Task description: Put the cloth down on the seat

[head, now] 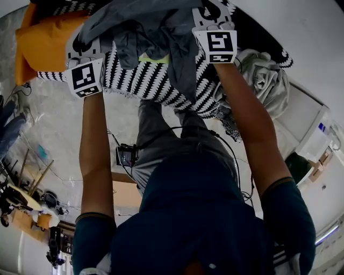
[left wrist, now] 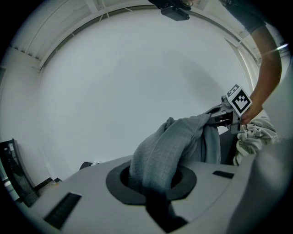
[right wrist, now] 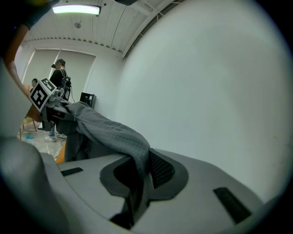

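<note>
A grey cloth [head: 148,29] hangs stretched between my two grippers above the seat [head: 141,81], which has a black-and-white patterned cover. My left gripper [head: 88,51] is shut on one end; in the left gripper view the cloth [left wrist: 171,144] runs out of that gripper [left wrist: 153,183] toward the right gripper [left wrist: 229,112]. My right gripper [head: 208,16] is shut on the other end; in the right gripper view the cloth [right wrist: 107,130] drapes from its jaws [right wrist: 137,178] across to the left gripper [right wrist: 48,98]. The fingertips are hidden by fabric in the head view.
An orange cushion [head: 45,40] lies at the seat's left end. A pale crumpled cloth [head: 266,80] lies at its right end. A white wall stands behind the seat. Cables and a small device [head: 126,156] are on the floor by the person's legs. People [right wrist: 58,75] stand far off.
</note>
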The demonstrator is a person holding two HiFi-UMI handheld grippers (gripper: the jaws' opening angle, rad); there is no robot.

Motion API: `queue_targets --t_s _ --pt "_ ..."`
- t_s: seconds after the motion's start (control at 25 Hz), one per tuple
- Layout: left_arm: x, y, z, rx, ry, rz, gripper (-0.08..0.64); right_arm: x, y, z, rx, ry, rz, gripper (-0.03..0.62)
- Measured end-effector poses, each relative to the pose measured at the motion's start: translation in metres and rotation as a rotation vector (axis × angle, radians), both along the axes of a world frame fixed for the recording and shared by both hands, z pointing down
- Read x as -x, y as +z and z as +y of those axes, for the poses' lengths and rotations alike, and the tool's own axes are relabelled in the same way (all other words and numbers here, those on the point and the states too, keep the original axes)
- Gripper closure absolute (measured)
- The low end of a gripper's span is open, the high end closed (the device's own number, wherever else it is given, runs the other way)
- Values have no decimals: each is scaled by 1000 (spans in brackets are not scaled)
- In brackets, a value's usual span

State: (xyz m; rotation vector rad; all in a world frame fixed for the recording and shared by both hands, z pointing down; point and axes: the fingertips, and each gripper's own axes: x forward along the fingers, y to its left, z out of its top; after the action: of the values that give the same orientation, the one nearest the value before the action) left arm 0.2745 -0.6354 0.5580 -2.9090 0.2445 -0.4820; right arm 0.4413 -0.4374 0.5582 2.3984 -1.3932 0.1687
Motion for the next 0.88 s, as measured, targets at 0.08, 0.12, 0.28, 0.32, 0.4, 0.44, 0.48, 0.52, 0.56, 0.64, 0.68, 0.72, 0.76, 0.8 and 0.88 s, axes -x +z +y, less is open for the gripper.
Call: queue_targets --t_s 0.08,0.12,0.28,0.32,0.4,0.44,0.48,0.52,0.56,0.64,0.68,0.72,0.76,0.8,0.88 --pt "-7 17 -6 7 -5 -15 515 -6 17 -3 16 14 -16 552" --pt "-10 26 -8 11 -7 -24 515 -8 26 -4 27 20 -25 552" --pt "-24 57 -14 29 -12 -60 515 -18 62 -9 70 38 -58 551" --pt "-27 64 -16 34 -11 -68 515 -20 71 -11 82 42 -67 551" --pt "-33 77 -20 42 -11 -84 515 -26 86 -14 95 53 -82 551" --pt "-36 84 -22 47 -11 -92 515 -29 92 -16 97 59 -88 551" --pt "-39 91 -24 52 -11 -101 515 -32 98 -17 99 65 -94 551" --pt "-41 97 -26 59 -12 -110 515 -34 104 -19 103 68 -100 550" --pt "-44 104 -28 67 -14 -118 515 -36 110 -21 107 71 -107 549" --pt "-49 115 -33 85 -22 -131 515 -40 120 -24 114 73 -126 549" --pt "-51 120 -34 95 -26 -138 514 -42 124 -26 118 73 -138 548" --pt "-53 124 -36 104 -30 -144 512 -43 128 -27 122 73 -149 548" --pt "-55 128 -36 113 -34 -151 511 -44 132 -29 124 73 -157 548" --pt "-56 132 -37 122 -37 -157 509 -45 135 -31 125 72 -165 548" --pt "-57 140 -39 137 -44 -169 505 -48 141 -35 127 72 -178 546"
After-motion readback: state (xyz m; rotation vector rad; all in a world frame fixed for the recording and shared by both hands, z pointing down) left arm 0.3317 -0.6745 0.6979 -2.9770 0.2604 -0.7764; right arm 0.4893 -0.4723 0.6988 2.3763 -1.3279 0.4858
